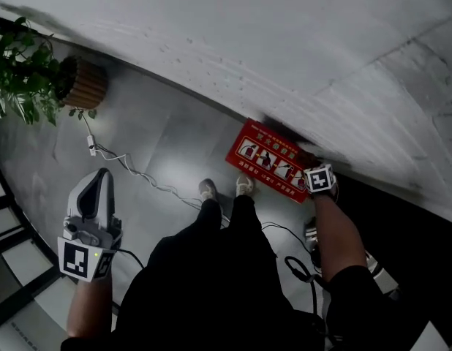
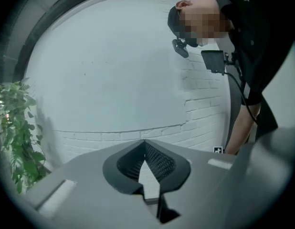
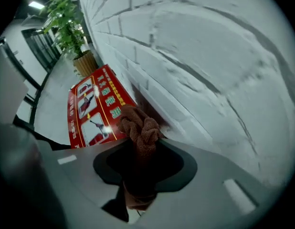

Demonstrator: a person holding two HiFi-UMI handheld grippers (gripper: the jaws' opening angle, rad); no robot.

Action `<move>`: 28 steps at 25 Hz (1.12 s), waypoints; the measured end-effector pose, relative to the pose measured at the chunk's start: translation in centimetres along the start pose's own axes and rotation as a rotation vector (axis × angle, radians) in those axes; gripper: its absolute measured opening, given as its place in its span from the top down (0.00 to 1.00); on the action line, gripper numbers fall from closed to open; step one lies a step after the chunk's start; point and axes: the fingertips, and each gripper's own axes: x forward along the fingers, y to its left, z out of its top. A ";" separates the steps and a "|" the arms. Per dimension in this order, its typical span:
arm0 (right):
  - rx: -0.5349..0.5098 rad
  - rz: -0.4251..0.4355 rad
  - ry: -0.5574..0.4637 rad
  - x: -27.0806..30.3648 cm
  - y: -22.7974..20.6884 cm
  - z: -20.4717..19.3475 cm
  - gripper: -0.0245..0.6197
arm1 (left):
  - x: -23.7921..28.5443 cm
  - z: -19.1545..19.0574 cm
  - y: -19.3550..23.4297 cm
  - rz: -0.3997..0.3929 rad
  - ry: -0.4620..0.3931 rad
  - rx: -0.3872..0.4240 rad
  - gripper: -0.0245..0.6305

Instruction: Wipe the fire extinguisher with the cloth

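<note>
A red fire extinguisher box (image 1: 268, 159) with white pictograms stands on the floor against the white brick wall. My right gripper (image 1: 320, 179) points straight down over its right end, and only its marker cube shows in the head view. In the right gripper view, the right gripper (image 3: 142, 136) is shut on a bunched brown cloth (image 3: 140, 126), just beside the red box (image 3: 92, 106) and close to the wall. My left gripper (image 1: 102, 175) hangs well to the left, away from the box. In its own view, the left gripper (image 2: 144, 144) is shut and holds nothing.
A potted plant (image 1: 25, 72) in a ribbed pot (image 1: 85, 85) stands at the far left by the wall. A white cable (image 1: 138, 172) runs across the grey floor toward the person's shoes (image 1: 226, 189). Black cables (image 1: 299, 269) hang by the right arm.
</note>
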 end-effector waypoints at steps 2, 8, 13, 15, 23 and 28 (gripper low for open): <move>0.118 -0.008 0.060 -0.8 -1.1 -3.9 0.78 | 0.9 0.0 -0.6 -0.038 -0.002 0.000 0.96; 0.144 -0.056 -0.082 -2.3 0.5 -1.3 0.78 | 0.1 -0.7 0.3 -0.005 -0.019 -0.049 0.96; -0.246 0.086 -0.355 -1.7 12.6 14.2 0.78 | -3.7 -2.5 2.6 0.110 0.031 -0.091 0.96; -0.326 0.148 -0.363 -0.8 17.6 18.5 0.78 | -6.0 -2.5 3.0 0.168 0.050 -0.064 0.96; -0.493 0.165 -0.166 3.6 21.0 20.3 0.78 | -14.5 -4.6 3.5 0.353 0.134 -0.100 0.96; -0.426 0.105 -0.101 2.6 14.6 14.5 0.78 | -12.0 -5.5 2.6 0.266 0.093 -0.143 0.96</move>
